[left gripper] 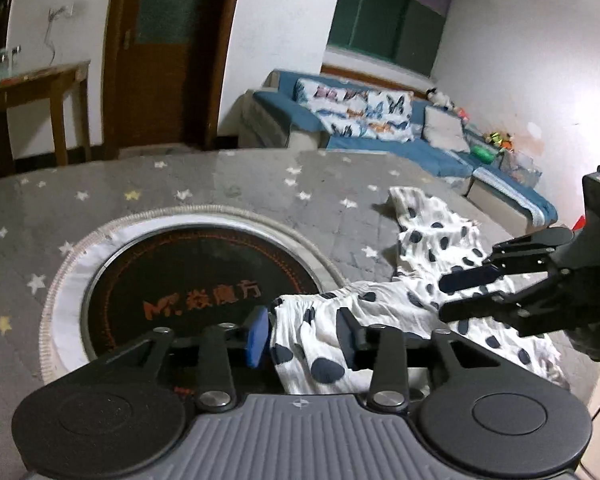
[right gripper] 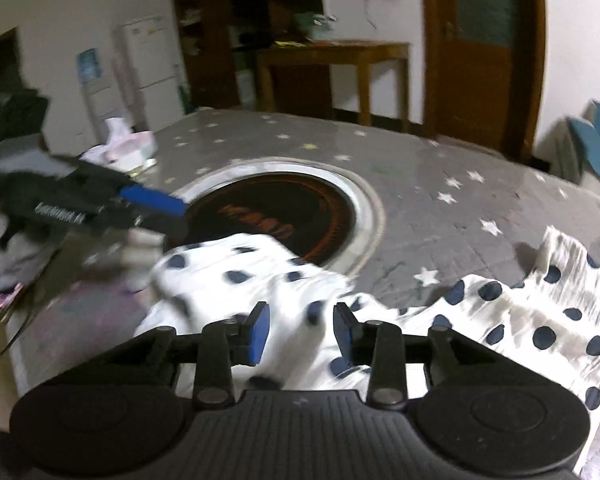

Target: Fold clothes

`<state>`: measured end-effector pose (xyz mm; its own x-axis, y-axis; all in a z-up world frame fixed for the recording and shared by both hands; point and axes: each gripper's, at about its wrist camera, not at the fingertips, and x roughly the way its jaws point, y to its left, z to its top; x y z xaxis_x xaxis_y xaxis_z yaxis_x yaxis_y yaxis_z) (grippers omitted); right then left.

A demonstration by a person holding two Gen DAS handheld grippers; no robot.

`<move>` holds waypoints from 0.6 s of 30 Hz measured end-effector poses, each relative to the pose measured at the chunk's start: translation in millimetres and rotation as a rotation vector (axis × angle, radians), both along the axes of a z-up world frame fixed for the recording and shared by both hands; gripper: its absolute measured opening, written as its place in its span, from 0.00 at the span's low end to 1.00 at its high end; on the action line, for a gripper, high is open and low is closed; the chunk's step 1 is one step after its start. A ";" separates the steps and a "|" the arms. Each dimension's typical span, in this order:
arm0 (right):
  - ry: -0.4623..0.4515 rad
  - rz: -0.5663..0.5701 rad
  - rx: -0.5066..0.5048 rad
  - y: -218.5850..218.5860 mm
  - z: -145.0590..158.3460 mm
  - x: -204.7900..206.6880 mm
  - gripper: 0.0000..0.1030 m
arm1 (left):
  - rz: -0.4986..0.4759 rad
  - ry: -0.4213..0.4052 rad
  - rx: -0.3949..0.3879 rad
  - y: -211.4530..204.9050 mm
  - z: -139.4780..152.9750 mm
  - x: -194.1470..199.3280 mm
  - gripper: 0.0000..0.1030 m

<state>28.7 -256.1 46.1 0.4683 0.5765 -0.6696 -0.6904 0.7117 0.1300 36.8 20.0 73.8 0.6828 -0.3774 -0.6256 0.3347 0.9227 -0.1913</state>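
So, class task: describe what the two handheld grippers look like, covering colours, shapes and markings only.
Left gripper: grey ribbed body, two round black discs, black linkage bars with silver pivots, blue pads. Right gripper: the same build. Seen side-on, the left gripper's housing carries blurred white lettering.

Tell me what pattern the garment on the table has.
White garment with dark navy spots; the left wrist view shows it best.

White walls enclose a brown wooden door [left gripper: 160, 56], dark window [left gripper: 384, 16], blue sofa [left gripper: 380, 128], wooden side table [right gripper: 336, 64] and white refrigerator [right gripper: 148, 68].
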 end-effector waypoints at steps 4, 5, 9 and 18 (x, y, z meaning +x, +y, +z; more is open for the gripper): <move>0.041 -0.023 0.004 3.9 -10.8 15.3 0.34 | 0.027 0.071 0.031 -7.1 -17.7 23.5 0.40; 0.043 -0.025 0.005 6.0 -12.1 18.5 0.34 | 0.031 0.085 0.033 -7.2 -21.5 27.7 0.40; 0.080 -0.017 -0.015 13.4 -19.3 31.0 0.33 | 0.020 0.127 0.028 -8.3 -31.8 38.3 0.39; 0.091 0.003 -0.068 26.9 -23.2 50.0 0.08 | -0.036 0.082 0.045 -17.9 -25.0 50.8 0.05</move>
<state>78.8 -229.1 22.9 0.4019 0.5297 -0.7469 -0.6801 0.7189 0.1439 87.6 2.0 48.8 0.6154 -0.3705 -0.6957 0.3525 0.9188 -0.1776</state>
